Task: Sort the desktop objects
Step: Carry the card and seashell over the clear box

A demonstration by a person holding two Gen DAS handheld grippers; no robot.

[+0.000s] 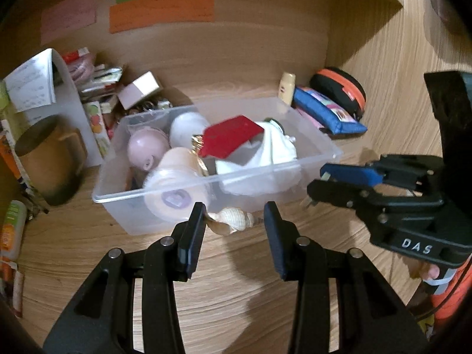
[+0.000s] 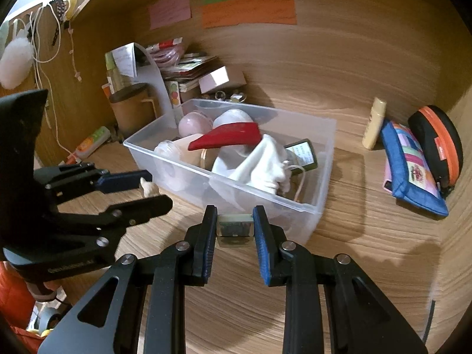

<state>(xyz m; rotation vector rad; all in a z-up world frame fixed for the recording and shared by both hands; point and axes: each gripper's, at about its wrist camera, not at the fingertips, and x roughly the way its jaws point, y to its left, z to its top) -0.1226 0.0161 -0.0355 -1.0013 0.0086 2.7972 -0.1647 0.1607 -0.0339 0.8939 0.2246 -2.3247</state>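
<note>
A clear plastic bin (image 1: 177, 190) (image 2: 312, 206) stands on the wooden desk, holding a red card (image 1: 230, 140) (image 2: 227, 138), white cloth (image 2: 262, 162), pink and white round containers and a small dark-labelled box (image 2: 303, 153). A cream seashell (image 1: 230, 221) (image 2: 149, 188) lies on the desk against the bin's near wall. My left gripper (image 1: 234, 212) (image 2: 149, 185) is open, its fingers on either side of the shell. My right gripper (image 2: 235, 221) (image 1: 315, 187) is shut on a small clear square object (image 2: 235, 227), just in front of the bin's near wall.
A brown mug (image 1: 48, 159), papers and small boxes crowd the back left. A cream tube (image 2: 374, 124), a blue pouch (image 2: 410, 168) and a black-and-orange case (image 2: 436, 144) lie at the right. Coloured notes (image 2: 247, 10) stick on the back wall.
</note>
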